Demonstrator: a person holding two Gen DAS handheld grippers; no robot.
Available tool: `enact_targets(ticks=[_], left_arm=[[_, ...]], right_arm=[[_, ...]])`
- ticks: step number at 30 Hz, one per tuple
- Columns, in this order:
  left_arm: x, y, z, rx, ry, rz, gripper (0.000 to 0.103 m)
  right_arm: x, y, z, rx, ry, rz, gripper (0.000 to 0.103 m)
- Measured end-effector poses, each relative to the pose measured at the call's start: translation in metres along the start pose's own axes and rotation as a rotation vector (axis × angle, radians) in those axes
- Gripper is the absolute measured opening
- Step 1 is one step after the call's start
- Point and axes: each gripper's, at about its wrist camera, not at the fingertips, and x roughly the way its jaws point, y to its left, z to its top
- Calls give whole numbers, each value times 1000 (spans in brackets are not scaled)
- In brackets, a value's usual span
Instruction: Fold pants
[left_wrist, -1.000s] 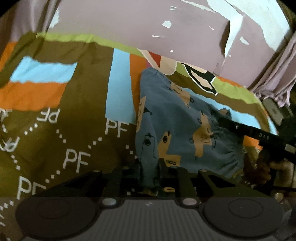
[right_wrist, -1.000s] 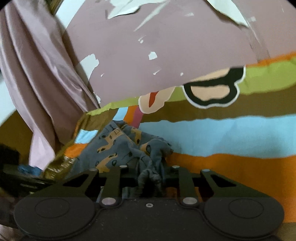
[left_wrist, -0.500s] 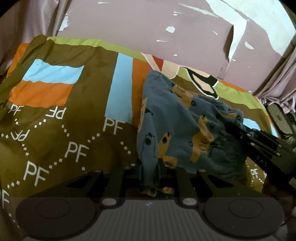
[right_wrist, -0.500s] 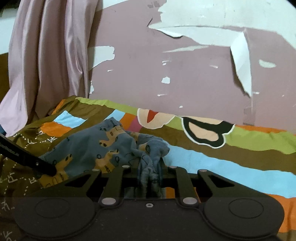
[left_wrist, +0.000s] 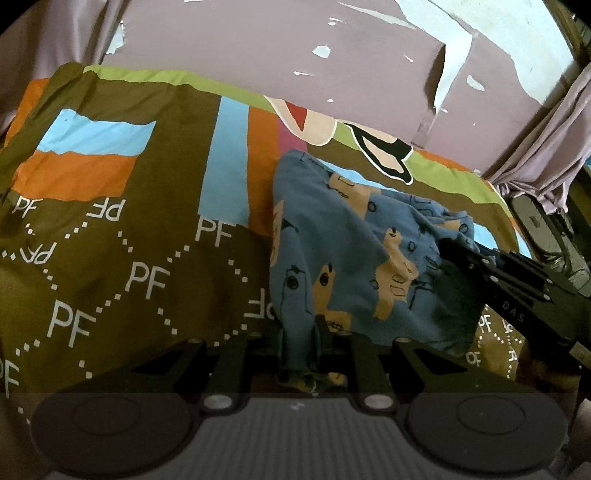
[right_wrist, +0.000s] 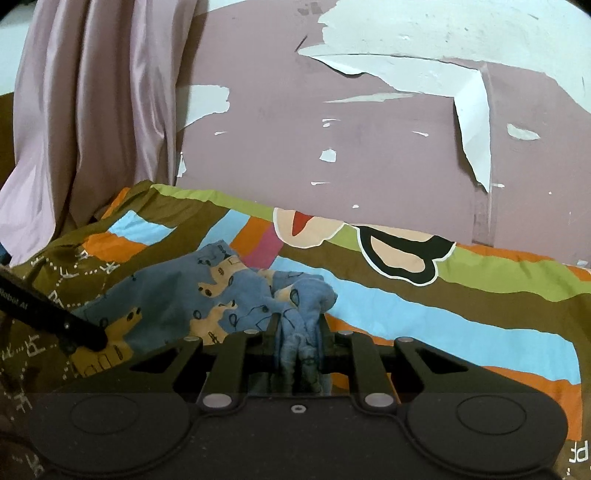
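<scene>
Both tongs clamp pants (left_wrist: 354, 258) (left (left_wrist: 298, 347), right (right_wrist: 298, 343)); only left view shows PF lettering close.

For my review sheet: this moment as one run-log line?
left gripper: jaws shut on blue bear-print cotton pants | right gripper: shut on pants | surface: patchwork bedsheet

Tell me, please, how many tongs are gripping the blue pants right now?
2. The left tongs pinch the blue pants at their near edge; the right tongs clamp a bunched end on the pants' right side.

The pants (left_wrist: 354, 258) lie on the bedsheet (left_wrist: 129, 258); the wall (left_wrist: 258, 48) stands behind; curtains (right_wrist: 96, 103) flank it.
</scene>
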Motion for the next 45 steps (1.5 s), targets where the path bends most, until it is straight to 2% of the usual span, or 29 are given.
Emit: enact_targets(ticks=[15,21,27,32,37,42,45], left_arm=[[-7,1,-2,17,6,-14,16],[-10,-3,13,37,-14,6,16],[-12,-7,42,57,-68,26,16],[-12,-13,81,96,-160,51,16],[1,-4,119,45,-201,54,16],[34,25,126,-9,-236,77,17],[61,45,116,-47,-199,98,17]], right_arm=[[-21,6,7,-10,-31,11,18],[-15,2,21,-46,-33,27,18],[5,-7,56,-78,-54,48,18],[33,-16,99,-117,-91,46,18],[83,-30,139,-125,-73,64,18],[147,-37,138,-164,-41,85,18],[185,-34,123,-172,23,95,18]])
